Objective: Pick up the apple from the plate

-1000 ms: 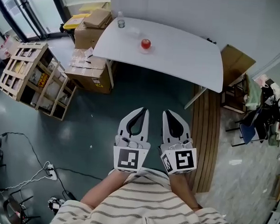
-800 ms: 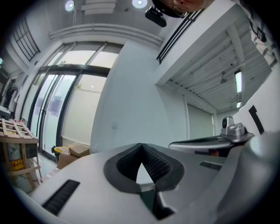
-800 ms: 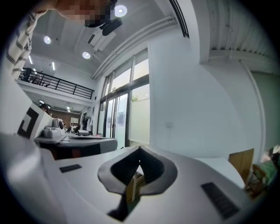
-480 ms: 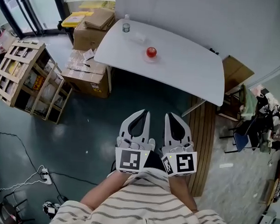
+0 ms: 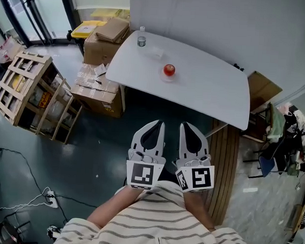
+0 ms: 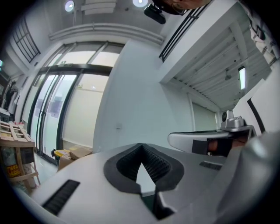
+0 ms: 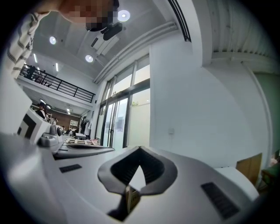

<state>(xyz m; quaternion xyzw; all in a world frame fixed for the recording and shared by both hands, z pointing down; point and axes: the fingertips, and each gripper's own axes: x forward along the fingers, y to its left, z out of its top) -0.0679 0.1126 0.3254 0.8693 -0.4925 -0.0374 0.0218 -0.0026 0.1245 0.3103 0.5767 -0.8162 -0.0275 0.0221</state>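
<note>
In the head view a red apple (image 5: 169, 70) rests on a small plate (image 5: 168, 76) near the middle of a white table (image 5: 205, 91), well ahead of me. My left gripper (image 5: 157, 123) and right gripper (image 5: 184, 124) are held side by side close to my body, over the dark floor and short of the table. Both have their jaws together with nothing between them. Each gripper view looks level at a white wall past its own closed jaws, the left gripper (image 6: 141, 145) and the right gripper (image 7: 140, 148); the apple does not show there.
A clear bottle (image 5: 141, 39) stands at the table's far left corner. Cardboard boxes (image 5: 101, 70) and a wooden crate (image 5: 29, 89) sit left of the table. A folded brown table (image 5: 222, 163) lies on the floor at right, with chairs (image 5: 271, 145) beyond. Cables (image 5: 21, 199) trail at lower left.
The table with the apple has shifted lower and rightward in the head view as I come closer. Both grippers keep their place by my body, jaws still shut.
</note>
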